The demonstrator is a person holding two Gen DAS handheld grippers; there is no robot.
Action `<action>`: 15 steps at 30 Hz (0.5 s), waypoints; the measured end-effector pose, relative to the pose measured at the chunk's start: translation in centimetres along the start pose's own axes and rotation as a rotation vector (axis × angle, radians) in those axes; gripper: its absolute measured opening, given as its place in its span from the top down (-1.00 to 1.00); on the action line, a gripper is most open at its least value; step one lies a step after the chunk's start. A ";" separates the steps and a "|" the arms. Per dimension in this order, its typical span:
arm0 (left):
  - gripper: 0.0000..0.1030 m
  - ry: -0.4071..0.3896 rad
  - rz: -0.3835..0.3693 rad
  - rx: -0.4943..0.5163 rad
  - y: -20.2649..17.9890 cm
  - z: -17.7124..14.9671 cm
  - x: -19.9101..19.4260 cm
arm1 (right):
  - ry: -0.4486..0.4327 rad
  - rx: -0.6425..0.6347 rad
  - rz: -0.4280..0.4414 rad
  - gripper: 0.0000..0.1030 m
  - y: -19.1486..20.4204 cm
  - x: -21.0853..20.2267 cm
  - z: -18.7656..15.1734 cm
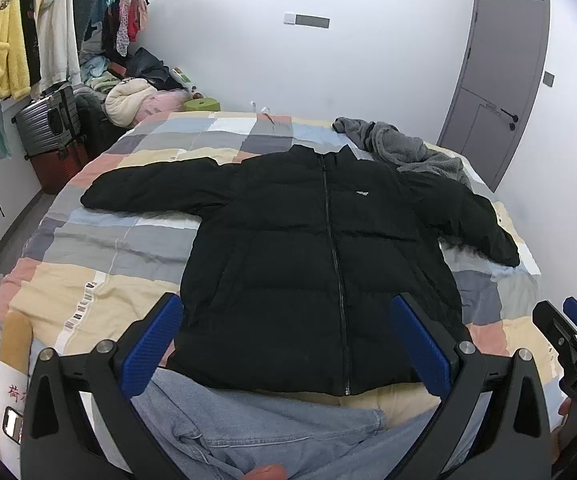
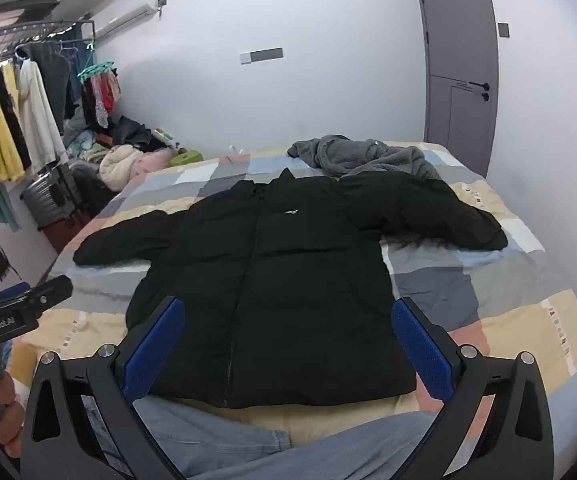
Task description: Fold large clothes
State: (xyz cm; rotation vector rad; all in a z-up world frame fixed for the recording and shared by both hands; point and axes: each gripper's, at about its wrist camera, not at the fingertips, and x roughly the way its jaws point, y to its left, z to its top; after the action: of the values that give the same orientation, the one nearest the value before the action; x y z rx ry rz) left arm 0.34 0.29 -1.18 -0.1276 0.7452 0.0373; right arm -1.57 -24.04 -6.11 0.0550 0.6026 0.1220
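A black puffer jacket lies flat and face up on the bed, zipped, with both sleeves spread out sideways; it also shows in the right wrist view. My left gripper is open and empty, held above the jacket's hem. My right gripper is open and empty too, above the hem a little further right. The right gripper shows at the right edge of the left wrist view. The left gripper shows at the left edge of the right wrist view.
The bed has a patchwork checked cover. A grey fleece garment lies crumpled behind the jacket's collar. My jeans-clad legs are at the near edge. A clothes rack, a suitcase and a clothes pile stand left. A grey door is at the right.
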 end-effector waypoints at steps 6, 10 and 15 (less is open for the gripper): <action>-1.00 0.010 0.001 0.000 0.0 -0.2 0.0 | -0.003 0.002 -0.002 -1.00 -0.4 0.0 0.1; -1.00 0.009 0.002 -0.004 -0.1 -0.2 -0.1 | 0.001 -0.006 -0.006 -1.00 -0.4 -0.1 0.2; -1.00 0.011 -0.003 0.004 -0.4 -0.1 -0.1 | -0.006 0.010 -0.015 -1.00 -1.1 -0.2 0.2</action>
State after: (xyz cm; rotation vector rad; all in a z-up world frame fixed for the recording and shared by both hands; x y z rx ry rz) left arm 0.24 -0.12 -1.18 -0.1257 0.7556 0.0322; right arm -1.52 -25.18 -5.88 0.0601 0.5975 0.1044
